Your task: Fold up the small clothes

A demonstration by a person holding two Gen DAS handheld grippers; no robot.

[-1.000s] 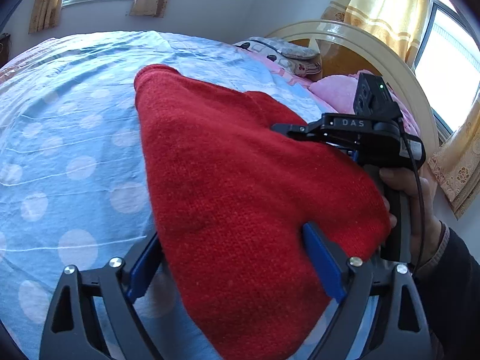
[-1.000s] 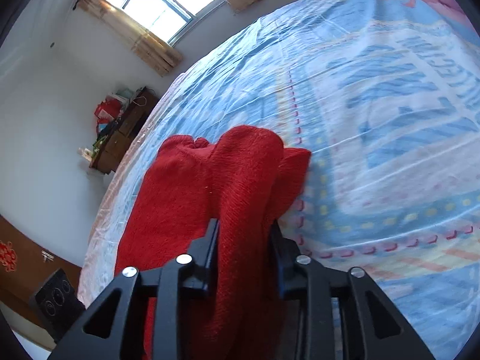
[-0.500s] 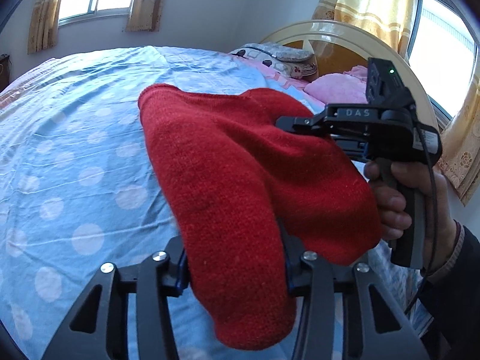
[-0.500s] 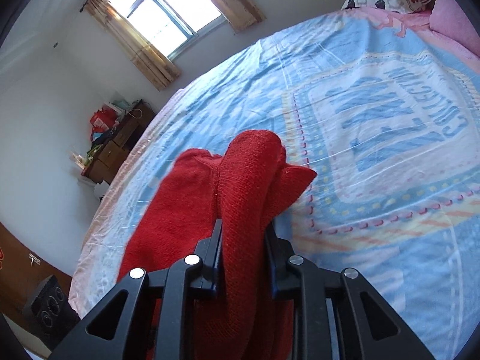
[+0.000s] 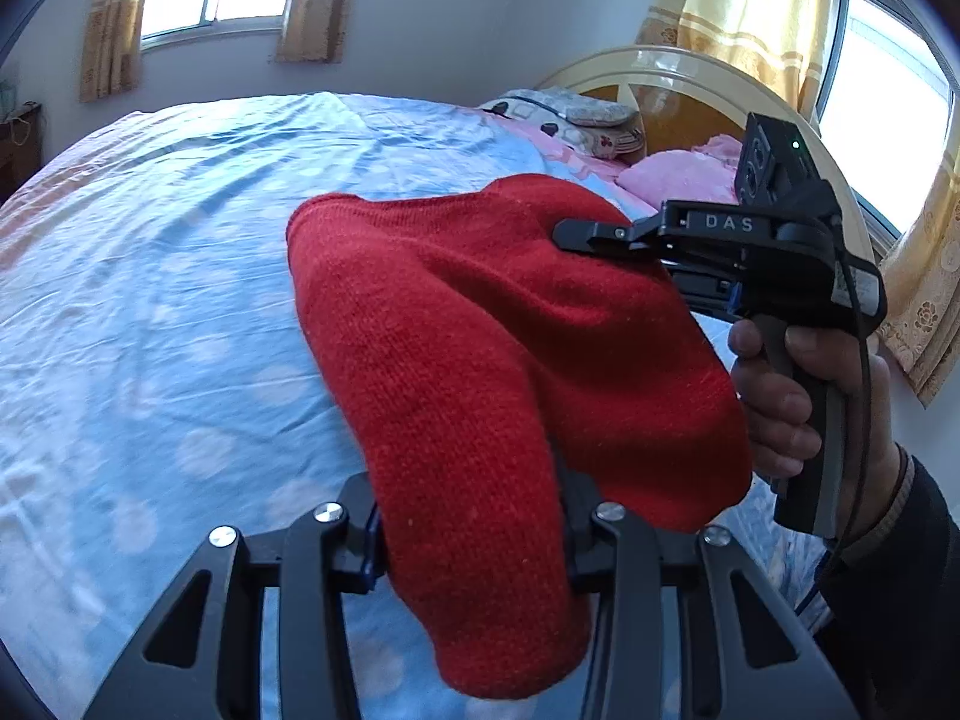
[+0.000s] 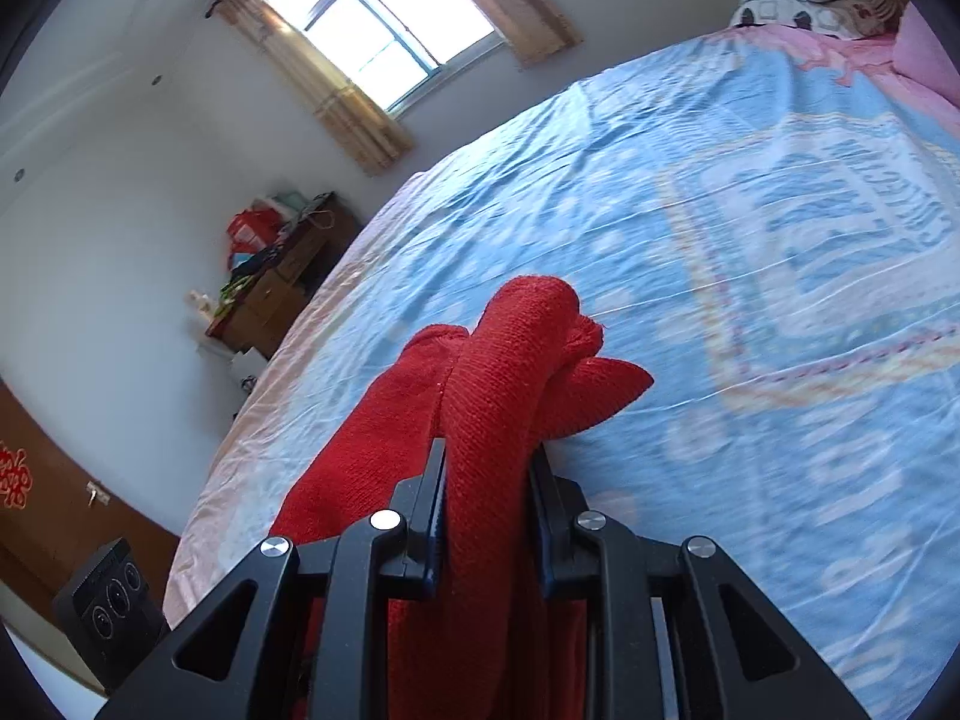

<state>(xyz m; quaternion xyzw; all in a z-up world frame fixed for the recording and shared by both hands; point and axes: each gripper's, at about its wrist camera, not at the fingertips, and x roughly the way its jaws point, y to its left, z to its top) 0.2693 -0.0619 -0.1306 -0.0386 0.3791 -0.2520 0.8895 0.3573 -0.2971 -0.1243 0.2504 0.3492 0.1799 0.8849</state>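
Observation:
A red knit garment [image 5: 480, 330] hangs bunched in the air above the blue bed sheet [image 5: 150, 300]. My left gripper [image 5: 471, 528] has a thick fold of it between its jaws, which are closing, and the pads press the knit. In the left wrist view the right gripper [image 5: 600, 237] grips the garment's far upper edge, with a person's hand [image 5: 780, 408] on its handle. In the right wrist view my right gripper [image 6: 487, 468] is shut on a rolled fold of the red garment [image 6: 516, 324], whose end droops toward the sheet [image 6: 750, 240].
A curved headboard [image 5: 678, 96] and pink and patterned pillows [image 5: 678, 177] lie at the bed's far end. A cluttered wooden dresser [image 6: 282, 276] stands by the wall under a window. A black speaker [image 6: 102, 600] sits on the floor at lower left.
The left jaws went from wide around the garment to clamped on a fold. Both grippers rose and lifted the garment off the sheet, so it now hangs bunched between them.

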